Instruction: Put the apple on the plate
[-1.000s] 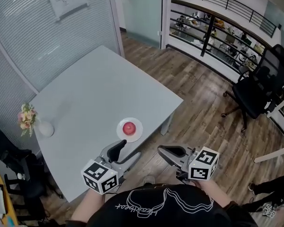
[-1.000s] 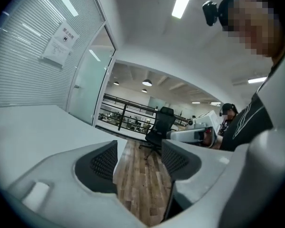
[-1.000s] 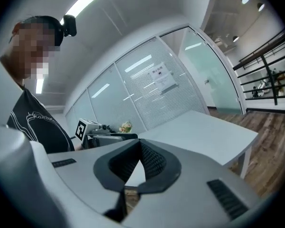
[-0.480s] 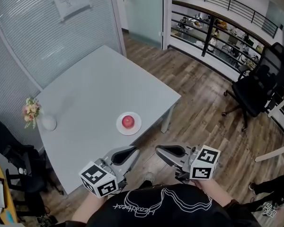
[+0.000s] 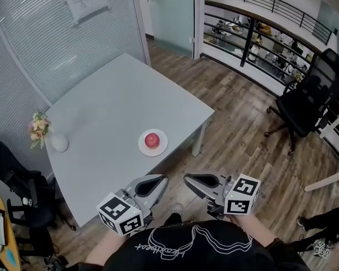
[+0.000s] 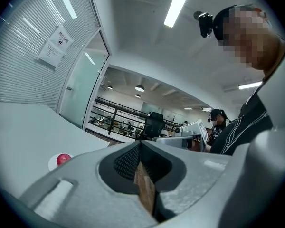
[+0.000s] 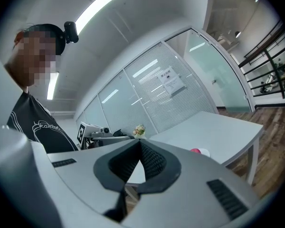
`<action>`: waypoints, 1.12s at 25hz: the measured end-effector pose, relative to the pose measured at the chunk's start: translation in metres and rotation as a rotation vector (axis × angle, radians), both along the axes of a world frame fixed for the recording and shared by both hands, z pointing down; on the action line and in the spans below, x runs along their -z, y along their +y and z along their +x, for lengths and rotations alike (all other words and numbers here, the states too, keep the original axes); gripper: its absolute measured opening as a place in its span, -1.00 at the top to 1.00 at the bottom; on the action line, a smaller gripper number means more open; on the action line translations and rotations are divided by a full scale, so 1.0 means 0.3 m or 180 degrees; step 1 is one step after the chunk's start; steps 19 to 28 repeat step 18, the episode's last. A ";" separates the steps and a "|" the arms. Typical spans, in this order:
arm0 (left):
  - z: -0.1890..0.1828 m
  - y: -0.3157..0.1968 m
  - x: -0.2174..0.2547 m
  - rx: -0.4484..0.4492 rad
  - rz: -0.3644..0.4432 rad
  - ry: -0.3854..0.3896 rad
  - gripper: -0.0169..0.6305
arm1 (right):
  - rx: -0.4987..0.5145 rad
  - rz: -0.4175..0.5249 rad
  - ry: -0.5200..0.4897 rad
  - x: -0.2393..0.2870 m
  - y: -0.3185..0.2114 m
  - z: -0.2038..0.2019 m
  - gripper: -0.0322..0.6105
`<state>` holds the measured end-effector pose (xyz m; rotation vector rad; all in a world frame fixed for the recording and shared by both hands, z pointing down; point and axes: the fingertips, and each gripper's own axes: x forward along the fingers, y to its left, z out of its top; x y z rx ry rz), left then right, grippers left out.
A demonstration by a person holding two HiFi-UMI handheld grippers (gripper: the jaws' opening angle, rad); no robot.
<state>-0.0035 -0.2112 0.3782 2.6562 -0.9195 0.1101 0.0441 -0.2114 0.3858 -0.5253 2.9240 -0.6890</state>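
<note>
the left tool has its jaws pressed together with nothing between them; its own view shows the two ribbed pads meeting at the tip and only floor in the slit below. the right tool is likewise closed and empty, its tips touching in its own view. both are held close in front of the person, off the near edge of the table, tips pointing toward each other and well apart from the fruit.

the apple sits in the middle of the plate, which lies on the table near its front edge. the left tool's view shows the same thing, a red apple resting on the white plate. as far as i can judge, the task is done: the fruit is placed and free of any grip, and nothing seems left except to stand back.

against the earlier frame, the left tool was then reaching just beside the plate with its jaws apart; now they are closed and the tool has been pulled back toward the body. the right tool has moved back a little too. the apple and plate keep their place on the table.
</note>
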 end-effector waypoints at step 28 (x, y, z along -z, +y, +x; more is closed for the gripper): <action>0.006 -0.010 -0.001 0.0128 0.0036 -0.0004 0.90 | -0.0012 0.0033 0.0000 0.004 -0.002 0.015 0.87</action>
